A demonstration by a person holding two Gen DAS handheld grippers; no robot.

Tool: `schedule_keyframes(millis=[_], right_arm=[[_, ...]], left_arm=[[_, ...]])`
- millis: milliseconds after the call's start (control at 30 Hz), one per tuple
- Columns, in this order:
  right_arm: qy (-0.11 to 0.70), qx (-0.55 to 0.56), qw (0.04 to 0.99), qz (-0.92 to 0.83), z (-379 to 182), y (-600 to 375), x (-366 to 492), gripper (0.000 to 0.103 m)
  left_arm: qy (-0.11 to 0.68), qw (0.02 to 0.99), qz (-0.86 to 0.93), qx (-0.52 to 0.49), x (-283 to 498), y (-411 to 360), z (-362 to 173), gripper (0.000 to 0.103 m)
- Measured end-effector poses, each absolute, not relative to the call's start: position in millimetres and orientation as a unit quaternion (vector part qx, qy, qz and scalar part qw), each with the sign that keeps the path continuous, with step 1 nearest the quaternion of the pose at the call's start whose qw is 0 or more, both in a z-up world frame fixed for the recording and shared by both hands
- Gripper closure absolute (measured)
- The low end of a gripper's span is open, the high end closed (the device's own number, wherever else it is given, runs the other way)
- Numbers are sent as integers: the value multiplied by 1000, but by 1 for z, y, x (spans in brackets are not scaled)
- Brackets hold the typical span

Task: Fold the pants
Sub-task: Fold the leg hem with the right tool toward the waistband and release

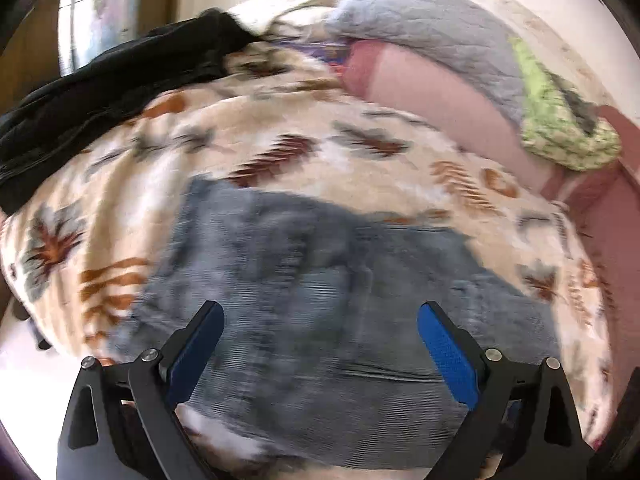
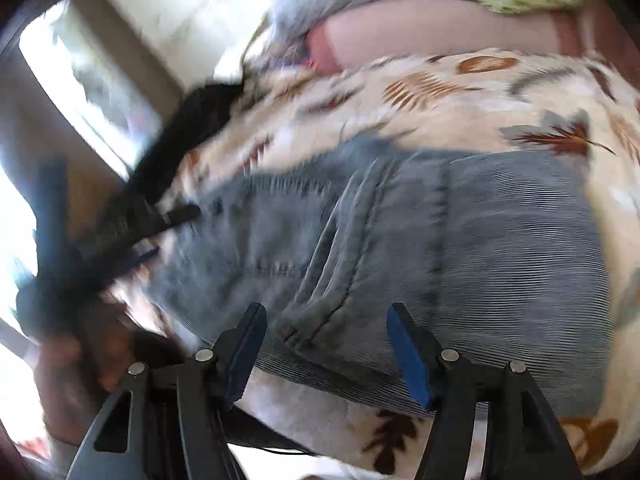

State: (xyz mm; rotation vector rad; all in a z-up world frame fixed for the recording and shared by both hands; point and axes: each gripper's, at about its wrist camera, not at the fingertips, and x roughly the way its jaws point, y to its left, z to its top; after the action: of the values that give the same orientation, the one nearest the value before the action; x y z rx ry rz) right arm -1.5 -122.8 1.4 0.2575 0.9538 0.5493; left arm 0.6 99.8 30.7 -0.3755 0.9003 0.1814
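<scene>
Grey-blue jeans (image 1: 320, 264) lie folded on a cream bedspread with a leaf print (image 1: 280, 128). My left gripper (image 1: 320, 307) hovers over the jeans, its blue pads wide apart and nothing between them. In the right wrist view the jeans (image 2: 500, 240) show a bunched seam and waistband near the middle. My right gripper (image 2: 327, 308) is open just above that bunched part, and its pads (image 2: 408, 352) are not pressing on the cloth. The left gripper (image 2: 172, 232) shows blurred at the jeans' left edge, with a hand (image 2: 68, 364) behind it.
A black garment (image 1: 100, 92) lies on the bed's far left. A grey quilted pillow (image 1: 420, 28), a pink pillow (image 1: 432, 92) and a green cloth (image 1: 560, 120) sit at the head of the bed. A bright window (image 1: 92, 12) is beyond. Both views are motion-blurred.
</scene>
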Motion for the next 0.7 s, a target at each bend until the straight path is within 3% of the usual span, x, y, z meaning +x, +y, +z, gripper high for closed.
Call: schedule_keyframes(millis=[167, 233, 300, 367, 433, 567, 700], right_arm=[[432, 274, 836, 200, 1, -209, 7, 20], [489, 318, 792, 182, -35, -230, 18, 19], [485, 362, 767, 211, -44, -246, 21, 20], [493, 374, 756, 215, -35, -256, 30, 20], [467, 374, 769, 225, -15, -267, 38, 20], [452, 391, 757, 265, 7, -265, 82, 19], [503, 360, 743, 256, -30, -249, 147, 19]], left_arm=[[422, 888, -34, -179, 12, 37, 58, 5], [437, 879, -73, -174, 20, 11, 52, 5], [496, 854, -81, -135, 30, -18, 22, 5], [558, 825, -49, -76, 41, -36, -22, 8], [517, 855, -35, 12, 28, -57, -25, 6], [518, 855, -32, 3, 27, -58, -26, 5], [507, 861, -31, 10, 23, -57, -29, 4]])
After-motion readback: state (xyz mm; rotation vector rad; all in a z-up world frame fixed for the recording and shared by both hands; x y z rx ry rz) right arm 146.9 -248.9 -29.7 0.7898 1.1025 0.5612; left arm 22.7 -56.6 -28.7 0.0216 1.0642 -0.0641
